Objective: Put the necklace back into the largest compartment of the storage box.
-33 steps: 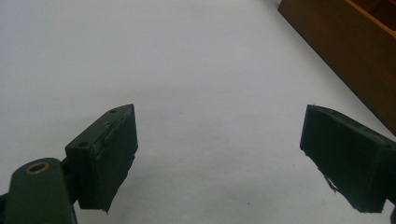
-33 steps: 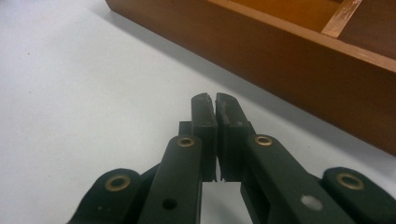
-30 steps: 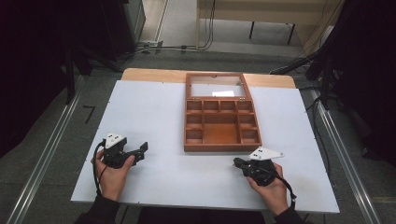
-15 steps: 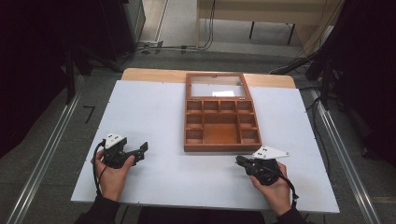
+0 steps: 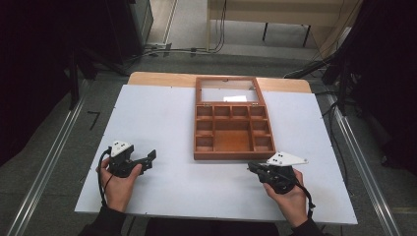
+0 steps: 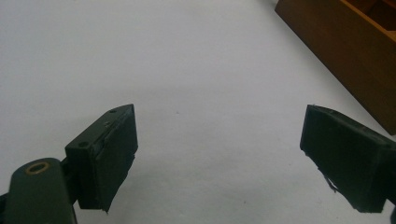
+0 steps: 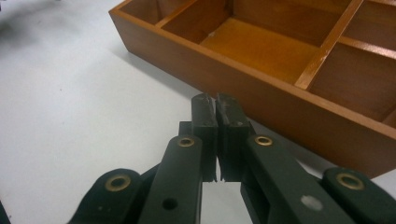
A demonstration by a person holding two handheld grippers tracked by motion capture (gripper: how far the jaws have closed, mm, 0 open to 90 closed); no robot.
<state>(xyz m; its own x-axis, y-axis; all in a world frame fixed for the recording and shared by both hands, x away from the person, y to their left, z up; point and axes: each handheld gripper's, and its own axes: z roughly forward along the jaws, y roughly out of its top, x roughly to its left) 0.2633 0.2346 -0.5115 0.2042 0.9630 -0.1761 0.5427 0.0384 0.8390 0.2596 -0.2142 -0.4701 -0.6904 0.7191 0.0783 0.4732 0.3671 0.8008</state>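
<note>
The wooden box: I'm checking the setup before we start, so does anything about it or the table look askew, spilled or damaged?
Nothing stands out. The wooden box sits square on the white table, lid open, its compartments empty. The left gripper is open, the right gripper shut and empty near the box's front wall.

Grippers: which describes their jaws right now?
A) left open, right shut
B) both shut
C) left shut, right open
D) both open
A: in the left gripper view the left gripper has its jaws spread wide over bare table; in the right gripper view the right gripper has its jaws pressed together, empty, near the wooden box.
</note>
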